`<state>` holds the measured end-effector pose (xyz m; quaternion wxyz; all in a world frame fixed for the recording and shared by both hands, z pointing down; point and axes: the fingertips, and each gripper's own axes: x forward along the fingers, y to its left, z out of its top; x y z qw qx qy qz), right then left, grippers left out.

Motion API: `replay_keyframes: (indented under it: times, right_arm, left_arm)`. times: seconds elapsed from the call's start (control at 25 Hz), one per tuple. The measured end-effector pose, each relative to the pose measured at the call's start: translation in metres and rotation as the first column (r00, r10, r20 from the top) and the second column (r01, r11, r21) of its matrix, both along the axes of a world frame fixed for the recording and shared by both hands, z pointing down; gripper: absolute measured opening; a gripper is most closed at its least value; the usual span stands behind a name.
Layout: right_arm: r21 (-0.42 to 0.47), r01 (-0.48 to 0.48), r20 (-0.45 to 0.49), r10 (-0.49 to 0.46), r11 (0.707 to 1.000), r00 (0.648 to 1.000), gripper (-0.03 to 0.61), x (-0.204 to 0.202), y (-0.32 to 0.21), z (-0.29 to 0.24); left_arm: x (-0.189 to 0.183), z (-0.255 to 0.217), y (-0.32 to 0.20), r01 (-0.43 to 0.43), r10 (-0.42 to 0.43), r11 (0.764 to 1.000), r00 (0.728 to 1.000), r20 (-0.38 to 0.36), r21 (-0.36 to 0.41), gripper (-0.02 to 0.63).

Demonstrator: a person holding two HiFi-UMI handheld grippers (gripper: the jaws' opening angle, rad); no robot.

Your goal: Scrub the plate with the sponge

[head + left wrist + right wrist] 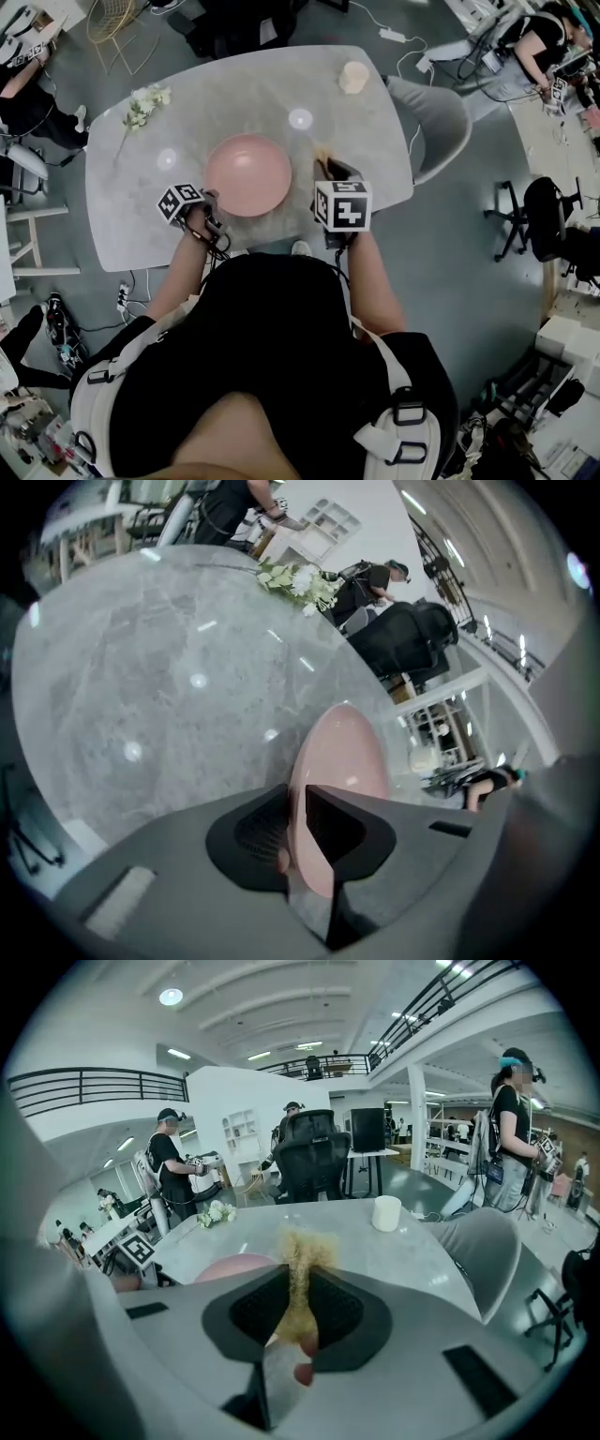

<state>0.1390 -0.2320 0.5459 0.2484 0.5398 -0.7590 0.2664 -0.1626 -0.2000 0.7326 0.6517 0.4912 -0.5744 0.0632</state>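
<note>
A round pink plate (248,173) lies on the grey marble table (131,225), near its front edge. My left gripper (208,214) is shut on the plate's near-left rim; in the left gripper view the plate (339,761) runs edge-on between the dark pads of that gripper (298,829). My right gripper (328,173) sits just right of the plate, shut on a yellowish fibrous sponge (302,1269) squeezed thin between the jaws of the gripper (302,1321). In the right gripper view the plate (230,1267) shows to the left of the jaws.
A cream cup (352,77) stands at the table's far right and a sprig of white flowers (142,105) at the far left. A grey chair (441,122) is at the table's right end. People work at desks around the room.
</note>
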Motion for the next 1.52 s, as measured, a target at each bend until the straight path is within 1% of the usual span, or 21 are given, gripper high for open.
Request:
replay_keyframes:
  times: [0.08,0.12,0.24,0.4,0.52,0.6,0.64,0.68,0.76,0.88,0.92,1.0,1.04,1.08,1.16,1.2,1.24,1.28,1.32,1.4,1.52]
  right_arm:
    - [-0.003,0.006,-0.001,-0.006,1.000,1.000,0.061,-0.002,0.000,0.001]
    - [-0.005,0.009,-0.002,-0.009,1.000,1.000,0.061,-0.004,0.001,0.002]
    - [-0.008,0.025,-0.005,-0.025,1.000,1.000,0.061,-0.008,0.002,0.002]
    - [0.003,0.048,-0.004,-0.048,0.999,0.999,0.061,-0.019,-0.002,0.000]
    - [0.016,0.077,0.000,-0.077,0.997,0.997,0.061,-0.033,-0.006,-0.002]
    - [0.030,0.096,-0.004,-0.096,0.995,0.995,0.061,-0.041,-0.008,-0.005]
    - [0.041,0.103,-0.006,-0.102,0.994,0.995,0.061,-0.045,-0.010,-0.008]
    - [0.056,0.106,-0.005,-0.106,0.993,0.994,0.061,-0.048,-0.012,-0.011]
    - [0.094,0.105,0.004,-0.106,0.990,0.994,0.061,-0.054,-0.016,-0.018]
    - [0.176,0.080,0.037,-0.088,0.981,0.995,0.061,-0.061,-0.021,-0.035]
    - [0.214,0.064,0.054,-0.077,0.975,0.996,0.061,-0.063,-0.022,-0.043]
    - [0.308,0.028,0.102,-0.063,0.951,0.993,0.061,-0.064,-0.025,-0.063]
    - [0.372,0.011,0.137,-0.067,0.928,0.988,0.061,-0.064,-0.025,-0.078]
    - [0.448,-0.005,0.173,-0.081,0.894,0.982,0.061,-0.064,-0.023,-0.095]
    - [0.596,-0.027,0.205,-0.120,0.802,0.971,0.060,-0.063,-0.016,-0.133]
    - [0.650,-0.027,0.191,-0.129,0.759,0.973,0.060,-0.062,-0.013,-0.148]
    - [0.687,-0.022,0.167,-0.129,0.726,0.978,0.060,-0.061,-0.010,-0.160]
    - [0.710,-0.017,0.145,-0.122,0.704,0.982,0.060,-0.060,-0.008,-0.169]
    - [0.722,-0.016,0.131,-0.114,0.692,0.985,0.060,-0.059,-0.007,-0.175]
    - [0.727,-0.024,0.130,-0.102,0.686,0.986,0.060,-0.058,-0.005,-0.181]
    - [0.722,-0.034,0.137,-0.095,0.691,0.986,0.060,-0.056,-0.003,-0.180]
  left_arm:
    - [-0.004,0.008,0.007,-0.058,0.064,0.997,0.991,0.114,-0.052,0.063]
    - [-0.005,0.010,0.009,-0.076,0.085,0.995,0.986,0.145,-0.064,0.063]
    - [-0.008,0.006,0.013,-0.099,0.108,0.993,0.977,0.184,-0.057,0.063]
    - [-0.015,-0.010,0.004,-0.153,0.149,0.988,0.961,0.233,0.001,0.063]
    - [-0.032,-0.036,-0.004,-0.178,0.146,0.983,0.916,0.374,0.052,0.063]
    - [-0.042,-0.069,-0.014,-0.201,0.114,0.971,0.866,0.487,0.128,0.063]
    - [-0.044,-0.090,-0.020,-0.221,0.093,0.959,0.840,0.535,0.179,0.063]
    - [-0.045,-0.112,-0.028,-0.244,0.068,0.941,0.815,0.575,0.235,0.063]
    - [-0.043,-0.159,-0.042,-0.296,0.005,0.887,0.775,0.632,0.355,0.063]
    - [-0.035,-0.228,-0.048,-0.378,-0.073,0.783,0.733,0.676,0.494,0.042]
    - [-0.032,-0.252,-0.047,-0.411,-0.089,0.745,0.719,0.689,0.525,0.018]
    - [-0.023,-0.296,-0.041,-0.478,-0.120,0.665,0.689,0.714,0.573,0.006]
    - [-0.019,-0.314,-0.038,-0.512,-0.137,0.627,0.669,0.730,0.587,0.006]
    - [-0.014,-0.330,-0.034,-0.549,-0.153,0.591,0.643,0.750,0.591,0.006]
    - [-0.004,-0.354,-0.026,-0.615,-0.173,0.534,0.593,0.786,0.581,0.005]
    - [0.001,-0.361,-0.022,-0.631,-0.175,0.512,0.588,0.790,0.583,0.005]
    - [0.005,-0.367,-0.019,-0.633,-0.175,0.496,0.598,0.782,0.595,0.005]
    - [0.008,-0.372,-0.016,-0.627,-0.172,0.485,0.615,0.770,0.609,0.005]
    - [0.011,-0.374,-0.015,-0.621,-0.168,0.479,0.630,0.759,0.621,0.005]
    - [0.014,-0.374,-0.014,-0.610,-0.154,0.476,0.651,0.743,0.633,0.005]
    - [0.014,-0.370,-0.015,-0.589,-0.136,0.486,0.678,0.722,0.645,0.005]
